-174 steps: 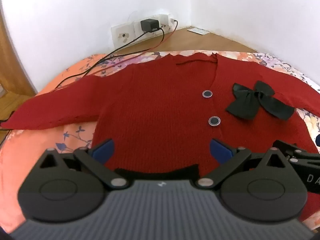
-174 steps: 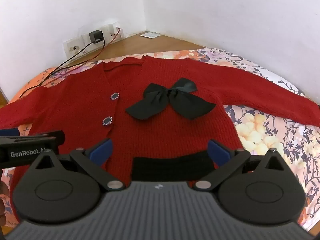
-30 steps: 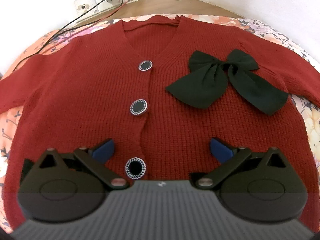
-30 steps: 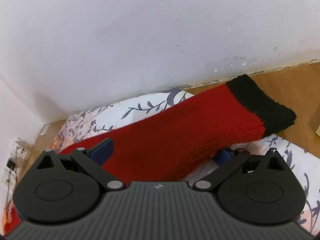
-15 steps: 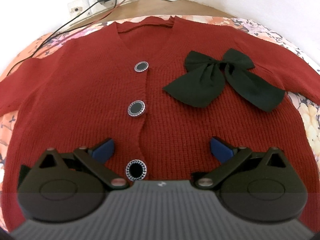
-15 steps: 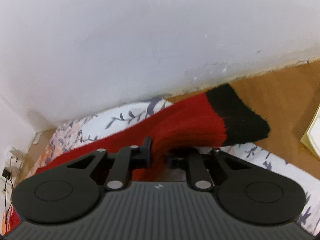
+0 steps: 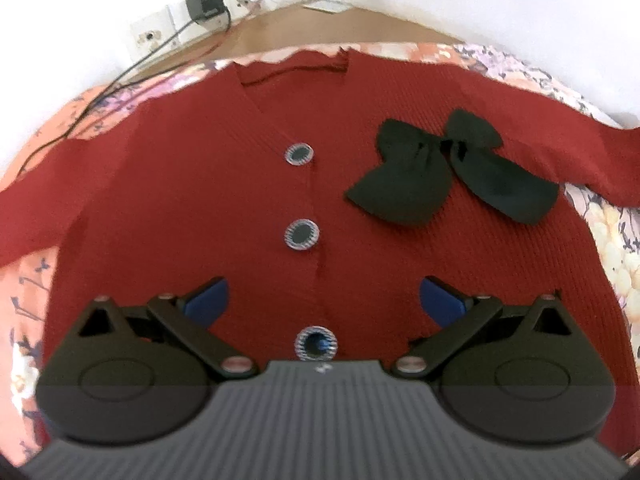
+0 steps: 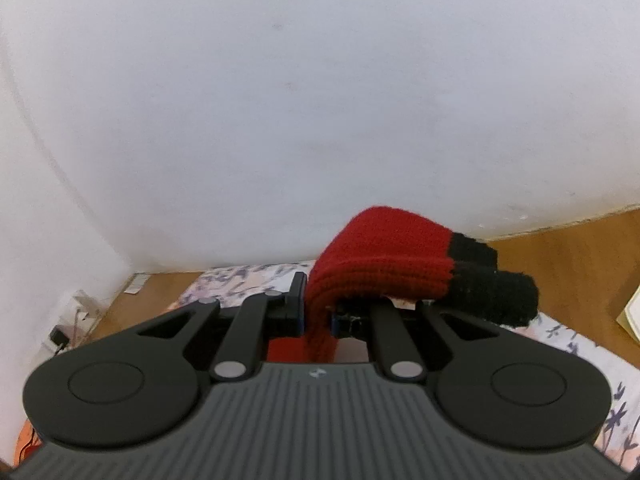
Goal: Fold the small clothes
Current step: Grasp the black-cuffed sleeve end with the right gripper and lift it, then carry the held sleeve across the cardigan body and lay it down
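Note:
A red knit cardigan lies face up on a flowered sheet, with three round buttons and a black bow on its chest. My left gripper is open and hovers over the cardigan's lower front, above the lowest button. My right gripper is shut on the cardigan's right sleeve and holds it lifted off the sheet. The sleeve's black cuff droops to the right of the fingers. In the left wrist view the lifted sleeve rises at the far right edge.
White walls stand close behind the sheet. A wall socket with a black plug and trailing cables sits at the back left on a wooden floor. A pale object lies at the far right edge.
My right gripper closed on the right sleeve and has lifted it, so the sleeve now bunches and folds over the fingers. My left gripper has stayed open over the cardigan's front, shifting slightly.

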Demonstrator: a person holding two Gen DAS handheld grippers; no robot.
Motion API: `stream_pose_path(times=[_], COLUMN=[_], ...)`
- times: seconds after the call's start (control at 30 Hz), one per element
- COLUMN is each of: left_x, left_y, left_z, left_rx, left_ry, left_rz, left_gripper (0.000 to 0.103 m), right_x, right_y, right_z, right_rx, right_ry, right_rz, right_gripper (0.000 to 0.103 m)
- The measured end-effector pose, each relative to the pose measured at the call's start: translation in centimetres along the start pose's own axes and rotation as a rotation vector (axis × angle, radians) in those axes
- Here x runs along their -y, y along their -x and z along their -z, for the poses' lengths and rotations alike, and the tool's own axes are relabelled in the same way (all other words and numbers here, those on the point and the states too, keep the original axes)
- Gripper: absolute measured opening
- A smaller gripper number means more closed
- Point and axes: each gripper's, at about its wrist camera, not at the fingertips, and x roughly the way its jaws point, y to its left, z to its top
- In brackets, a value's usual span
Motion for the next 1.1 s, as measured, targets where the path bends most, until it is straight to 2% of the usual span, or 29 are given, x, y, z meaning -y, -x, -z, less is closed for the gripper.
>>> stream_pose_path(times=[0.2,0.57,1.1], left_x=[-2.1,-6.4,-15.1], left_y=[1.6,2.9,3.8], left_z=[-0.8,-1.2,-1.0], left_rx=[0.042,0.056,0.093], left_ry=[0.006,0.038,0.134], left_rz=[-0.003,-0.008,-0.104], left_gripper=[0.103,0.103,0.103], right_x=[-2.7,-8.0,-20.9], right_y=[1.2,3.8,5.3], right_z=[0.3,1.3,3.9], right_rx=[0.006,-0.01,0.017], right_ry=[0.029,0.025,0.146], right_rz=[-0.038,-0.146,-0.316], right_gripper=[0.012,0.012,0.011])
